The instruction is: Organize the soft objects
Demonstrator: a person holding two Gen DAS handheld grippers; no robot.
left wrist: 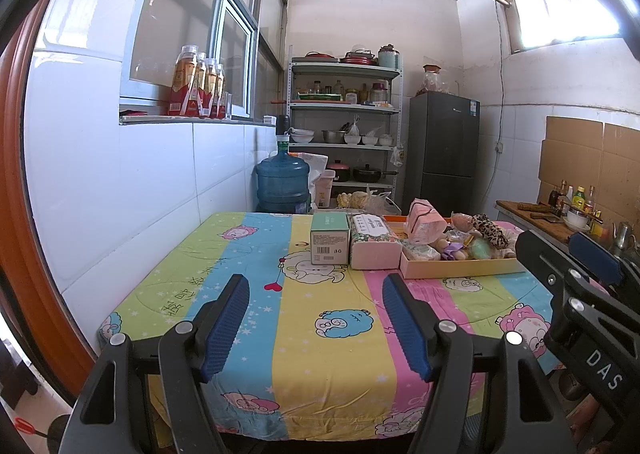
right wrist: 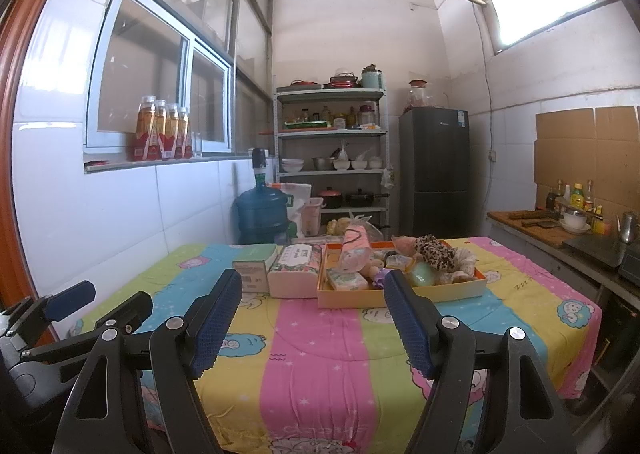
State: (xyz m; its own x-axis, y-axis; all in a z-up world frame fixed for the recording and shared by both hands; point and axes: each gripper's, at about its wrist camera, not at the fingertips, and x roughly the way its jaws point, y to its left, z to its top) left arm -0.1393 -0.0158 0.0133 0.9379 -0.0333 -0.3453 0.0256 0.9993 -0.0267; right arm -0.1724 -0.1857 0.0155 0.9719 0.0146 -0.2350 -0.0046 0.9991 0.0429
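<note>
Right wrist view puts the shallow orange tray (right wrist: 400,296) of soft things straight ahead of the right gripper (right wrist: 312,320), whose jaws stand wide apart and empty, with the tray's long side running across the gripper's line of reach. From the left wrist view the same tray (left wrist: 460,268) sits ahead and off to the right of the left gripper (left wrist: 316,324), likewise spread and holding nothing. Judging by that, the right gripper looks better placed; the tissue pack (right wrist: 294,274) lies just left of the tray.

Table cover (right wrist: 320,354): matt printed cloth. Tray (right wrist: 400,296): smooth cardboard. Tissue pack (right wrist: 294,274): glossy plastic wrap. Tongs' pads (left wrist: 404,324): ribbed blue rubber. Wall tiles (left wrist: 120,181): glossy.
</note>
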